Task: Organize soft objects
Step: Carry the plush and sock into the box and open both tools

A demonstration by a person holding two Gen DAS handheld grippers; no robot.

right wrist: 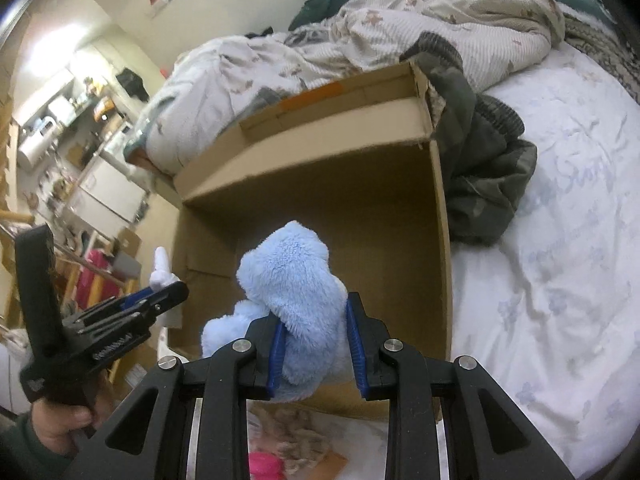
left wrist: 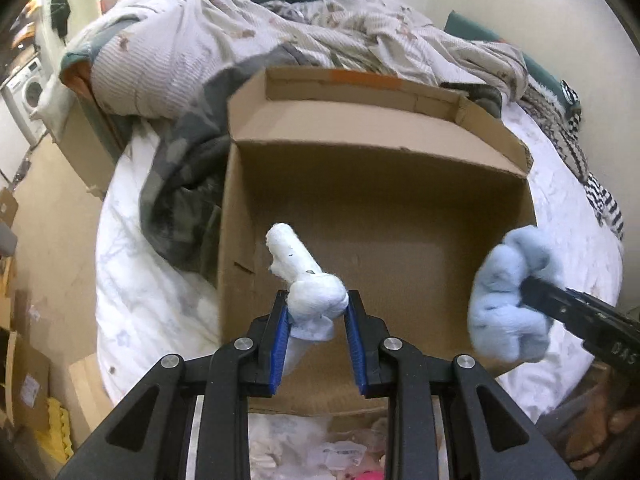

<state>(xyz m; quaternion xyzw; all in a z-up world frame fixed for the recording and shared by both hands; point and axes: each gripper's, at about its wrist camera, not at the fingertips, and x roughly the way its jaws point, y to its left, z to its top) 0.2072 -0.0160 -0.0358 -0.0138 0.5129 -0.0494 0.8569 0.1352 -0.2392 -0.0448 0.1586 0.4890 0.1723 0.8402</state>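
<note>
Closest in the left view: the left gripper (left wrist: 317, 312), fingers (left wrist: 280, 332) w/ blue pads, pinched tight on a small white soft toy (left wrist: 304, 280). The toy sticks up past the tips, over the near edge of the box. Below the gripper, low in the pic, lie some pale and pink soft things (left wrist: 304, 456), blurry, can't tell what they are.

Right gripper (right wrist: 316, 316) squeezes a fluffy light blue plush toy (right wrist: 292, 280) betw. its blue pads. The plush bulges out over and behind the tips. A hand (right wrist: 60, 428) in a dark green sleeve grips the handle of the left tool at the left side of the right view.

Next: a big brown cardboard box (left wrist: 400, 208), open at the top, nothing seen inside. Both toys hang over its near side, the white one at its left, the blue one at its right. The box sits on a bed w/ a white sheet (right wrist: 560, 280) that has faint flowers.

Behind the box: a dark grey-green blanket (right wrist: 480, 184), then a heap of pale striped bedding (left wrist: 208, 40) against a cream wall.

Far left, off the bed: a washing machine (left wrist: 28, 88), shelves w/ stuff (right wrist: 72, 120), cardboard pieces (left wrist: 24, 380) on the floor.
</note>
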